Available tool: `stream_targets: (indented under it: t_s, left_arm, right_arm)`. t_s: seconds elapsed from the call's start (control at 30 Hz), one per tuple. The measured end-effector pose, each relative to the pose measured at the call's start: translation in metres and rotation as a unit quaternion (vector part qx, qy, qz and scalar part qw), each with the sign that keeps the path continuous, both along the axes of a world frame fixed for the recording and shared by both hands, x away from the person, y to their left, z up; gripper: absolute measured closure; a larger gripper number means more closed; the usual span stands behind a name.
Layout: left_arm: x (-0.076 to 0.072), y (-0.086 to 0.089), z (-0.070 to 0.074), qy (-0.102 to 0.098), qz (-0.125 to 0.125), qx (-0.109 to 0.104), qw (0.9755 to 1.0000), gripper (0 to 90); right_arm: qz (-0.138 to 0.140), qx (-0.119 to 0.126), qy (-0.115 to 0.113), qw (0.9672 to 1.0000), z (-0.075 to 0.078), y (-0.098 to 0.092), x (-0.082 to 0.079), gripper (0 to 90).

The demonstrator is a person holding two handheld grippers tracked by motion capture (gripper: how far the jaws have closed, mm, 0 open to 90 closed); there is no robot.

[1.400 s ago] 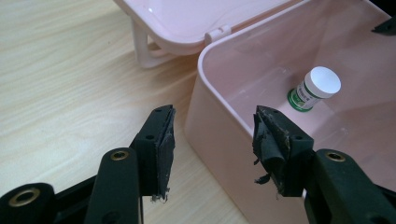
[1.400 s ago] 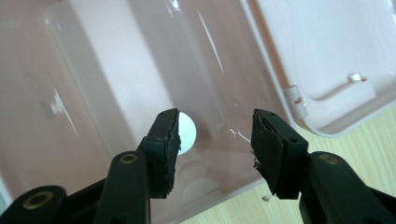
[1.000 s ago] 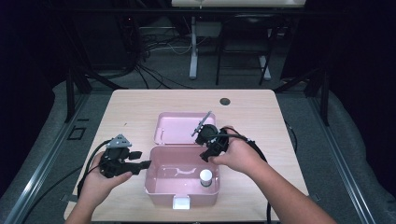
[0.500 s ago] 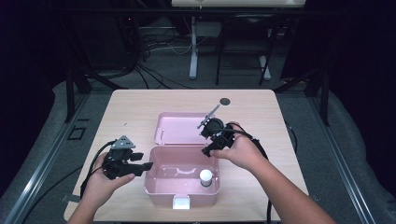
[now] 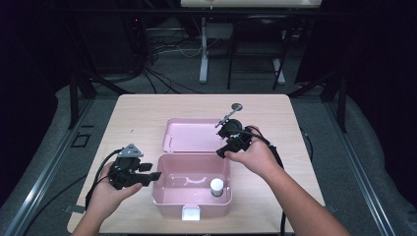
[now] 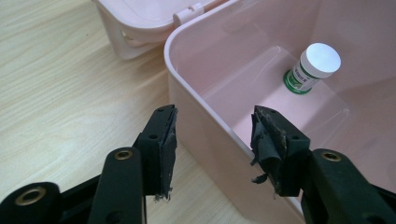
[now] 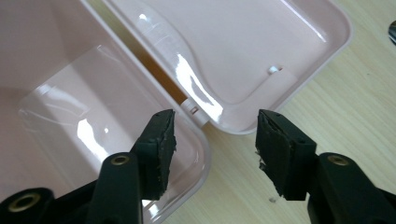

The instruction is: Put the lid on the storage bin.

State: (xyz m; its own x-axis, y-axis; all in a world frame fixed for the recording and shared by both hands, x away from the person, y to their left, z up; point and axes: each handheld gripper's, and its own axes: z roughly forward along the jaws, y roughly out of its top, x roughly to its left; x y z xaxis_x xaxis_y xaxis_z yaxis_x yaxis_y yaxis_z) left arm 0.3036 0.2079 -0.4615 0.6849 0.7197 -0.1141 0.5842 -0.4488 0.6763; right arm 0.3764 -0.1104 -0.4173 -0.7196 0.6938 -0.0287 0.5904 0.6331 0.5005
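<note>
2 grippers sat apart-jawed: left gripper (image 6: 212, 140) straddling the pink box (image 5: 169, 196) wall while closing, steadying it; right gripper (image 7: 212, 140) empty by its lid (image 5: 192, 133).

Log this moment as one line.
box: open, lid back | bottle: inside | left gripper: astride box wall, closing | right gripper: open, above hinge corner

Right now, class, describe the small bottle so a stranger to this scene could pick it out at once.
On the wooden table sits an open pink box, its lid laid flat behind it. Standing upright in the box's right corner nearest the person is the small bottle: white cap, green-and-white label, the one loose item inside.
</note>
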Motion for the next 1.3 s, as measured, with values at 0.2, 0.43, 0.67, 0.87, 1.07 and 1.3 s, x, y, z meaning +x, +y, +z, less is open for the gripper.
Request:
stream_targets:
  t_s: [0.2, 0.43, 0.67, 0.87, 1.07, 1.3]
  left_arm:
    - [-0.001, -0.001, 0.000, -0.005, -0.003, 0.002, 1.0000, 55.1]
    - [-0.001, -0.003, -0.002, -0.005, -0.011, -0.001, 0.9999, 61.6]
    - [-0.001, -0.003, -0.003, -0.005, -0.011, -0.005, 0.9999, 61.4]
    - [-0.002, -0.005, -0.004, -0.001, -0.009, 0.004, 1.0000, 59.8]
    - [-0.002, -0.004, -0.004, 0.001, -0.012, 0.000, 0.9999, 60.3]
    - [-0.001, -0.004, -0.004, 0.005, -0.009, -0.001, 1.0000, 61.0]
  right_arm:
    - [-0.017, 0.006, -0.016, 0.9997, 0.000, -0.002, 0.005, 52.0]
    - [-0.043, 0.024, -0.009, 0.9987, -0.009, -0.004, 0.013, 60.6]
    - [-0.085, 0.044, -0.014, 0.9953, -0.016, -0.004, 0.021, 60.7]
    - [-0.120, 0.065, -0.011, 0.9905, -0.018, -0.006, 0.033, 61.3]
    - [-0.166, 0.076, 0.003, 0.9832, -0.023, -0.012, 0.047, 60.6]
    - [-0.218, 0.093, 0.027, 0.9711, -0.028, -0.021, 0.063, 57.5]
